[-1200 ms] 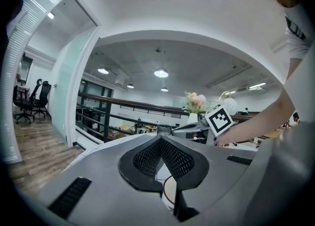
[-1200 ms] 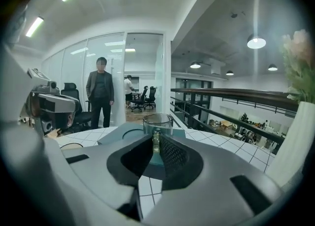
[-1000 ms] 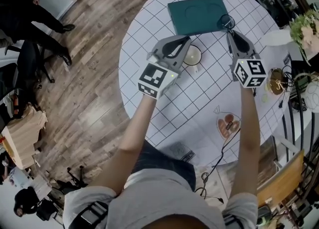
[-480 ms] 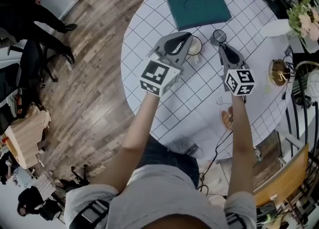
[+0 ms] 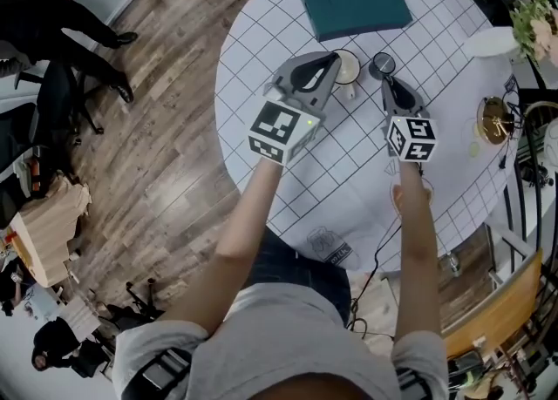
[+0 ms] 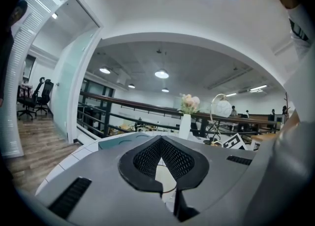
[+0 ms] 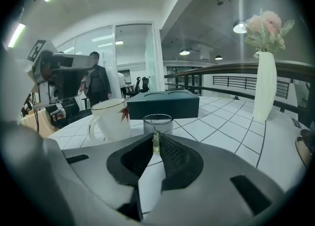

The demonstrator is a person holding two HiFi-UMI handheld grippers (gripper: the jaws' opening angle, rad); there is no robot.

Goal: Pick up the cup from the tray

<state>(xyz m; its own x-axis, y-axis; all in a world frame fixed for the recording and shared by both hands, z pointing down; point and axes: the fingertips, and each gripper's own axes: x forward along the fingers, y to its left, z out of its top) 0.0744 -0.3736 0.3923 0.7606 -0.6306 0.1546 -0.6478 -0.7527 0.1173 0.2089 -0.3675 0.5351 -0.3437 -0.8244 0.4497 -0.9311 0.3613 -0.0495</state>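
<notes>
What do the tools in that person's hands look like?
The left gripper and right gripper are grey wedge-shaped shells with black ribbed pads, each bearing a cube of black-and-white square markers. The shirt is grey, short-sleeved.

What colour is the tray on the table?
The tray is dark teal, clearest in the head view.

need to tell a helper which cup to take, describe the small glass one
On the round white grid-lined table, look from the dark teal rectangular tray toward the person. The small clear glass cup is held at the tips of the right gripper, right of the white ceramic mug; it alone is see-through.
</notes>
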